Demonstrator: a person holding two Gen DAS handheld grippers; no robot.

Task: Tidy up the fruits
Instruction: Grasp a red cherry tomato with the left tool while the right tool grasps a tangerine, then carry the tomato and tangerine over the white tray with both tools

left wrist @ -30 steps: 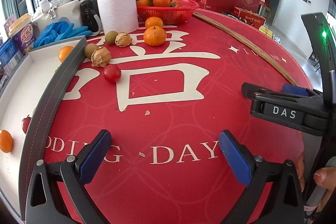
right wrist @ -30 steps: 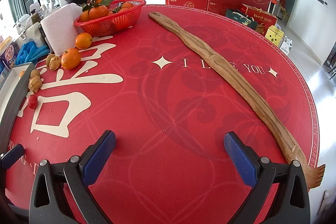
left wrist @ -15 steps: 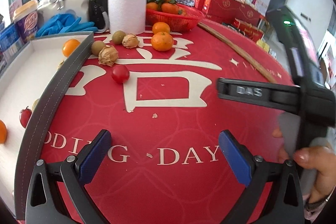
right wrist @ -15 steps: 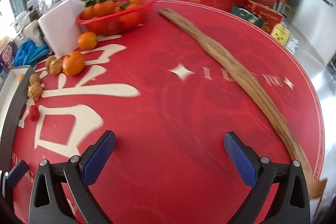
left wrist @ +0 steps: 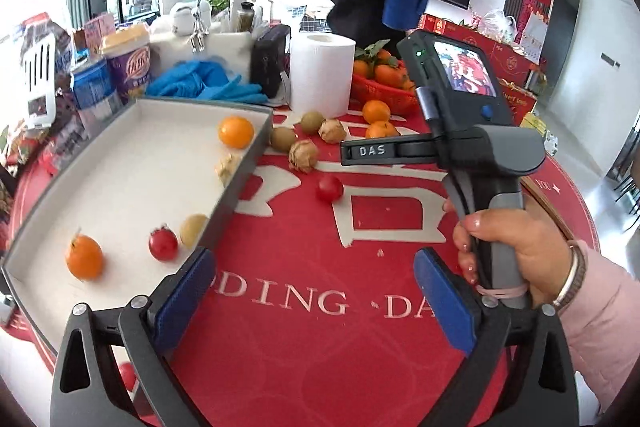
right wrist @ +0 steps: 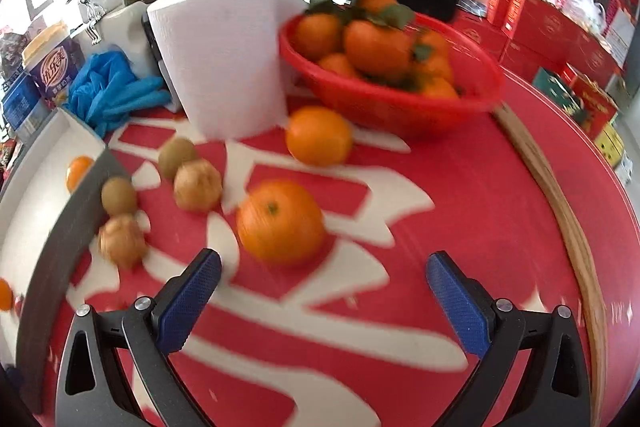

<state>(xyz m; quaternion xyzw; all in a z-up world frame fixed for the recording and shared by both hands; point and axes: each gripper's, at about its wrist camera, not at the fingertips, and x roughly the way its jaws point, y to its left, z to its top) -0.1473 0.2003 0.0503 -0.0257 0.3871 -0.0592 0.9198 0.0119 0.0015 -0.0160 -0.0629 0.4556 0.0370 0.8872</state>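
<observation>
A white tray with a grey rim [left wrist: 236, 187] holds two oranges, a tomato [left wrist: 163, 244] and a kiwi. On the red cloth beside it lie a tomato [left wrist: 329, 188], kiwis [right wrist: 118, 195], brown husked fruits [right wrist: 198, 185] and two oranges. My left gripper [left wrist: 312, 267] hovers over the cloth by the tray's corner, its jaws closing with nothing between them. My right gripper [right wrist: 324, 263] is low over the cloth, its jaws closing and wide apart. The nearer orange [right wrist: 280, 221] lies just beyond its fingertips, untouched.
A red basket [right wrist: 392, 115] of leafy oranges and a paper towel roll [right wrist: 224, 55] stand behind the loose fruit. Blue gloves [right wrist: 116, 91], cups and boxes crowd the back left. A long wooden strip [right wrist: 568, 219] runs along the right. A person stands behind the table.
The right gripper swept left from the bare cloth to the loose fruit near the basket. The left view rose and turned toward the tray. The hand-held right gripper now crosses the left view.
</observation>
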